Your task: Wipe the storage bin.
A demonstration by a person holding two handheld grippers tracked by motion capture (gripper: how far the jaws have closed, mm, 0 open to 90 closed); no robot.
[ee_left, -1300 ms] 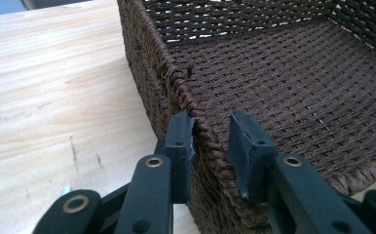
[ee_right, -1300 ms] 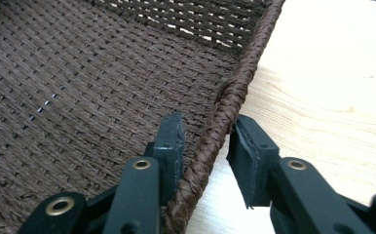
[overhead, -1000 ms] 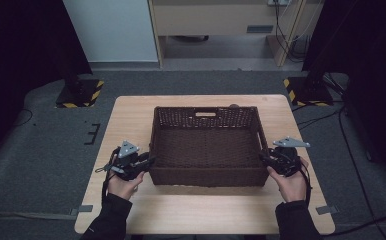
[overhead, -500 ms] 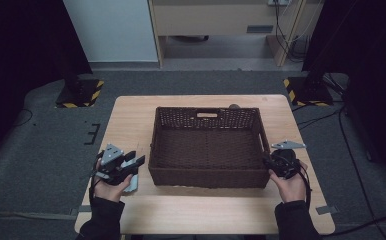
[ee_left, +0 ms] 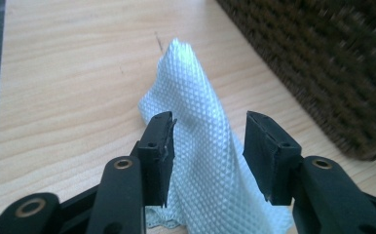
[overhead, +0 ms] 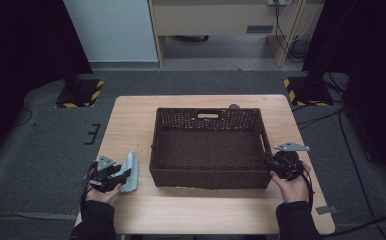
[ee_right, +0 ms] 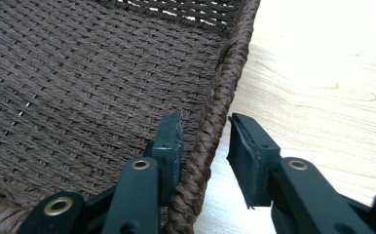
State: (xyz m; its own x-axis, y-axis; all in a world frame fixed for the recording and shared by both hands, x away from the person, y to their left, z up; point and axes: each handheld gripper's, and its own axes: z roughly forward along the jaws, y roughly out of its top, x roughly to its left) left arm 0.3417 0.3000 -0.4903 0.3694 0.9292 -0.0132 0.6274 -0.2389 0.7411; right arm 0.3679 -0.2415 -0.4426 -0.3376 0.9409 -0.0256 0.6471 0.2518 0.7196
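Left gripper point(overhead: 112, 175) now off the basket point(overhead: 208, 182) and down at the table point(overhead: 131, 120) beside it, jaws just opened, cloth point(ee_left: 200, 146) loose between them, ungripped. Right gripper point(ee_right: 203, 146) at the basket's right rim, jaws just eased, straddling it, outer pad clear. Basket seemingly set down; cloth likely next.

The counter point(overhead: 131, 120) is being lit softly from above in the high view, while the surrounding floor is being left dim and the room's edges nearly black. In the left gripper view the basket point(ee_left: 322, 63) is being blurred, and pale wood is being overexposed in the right gripper view.
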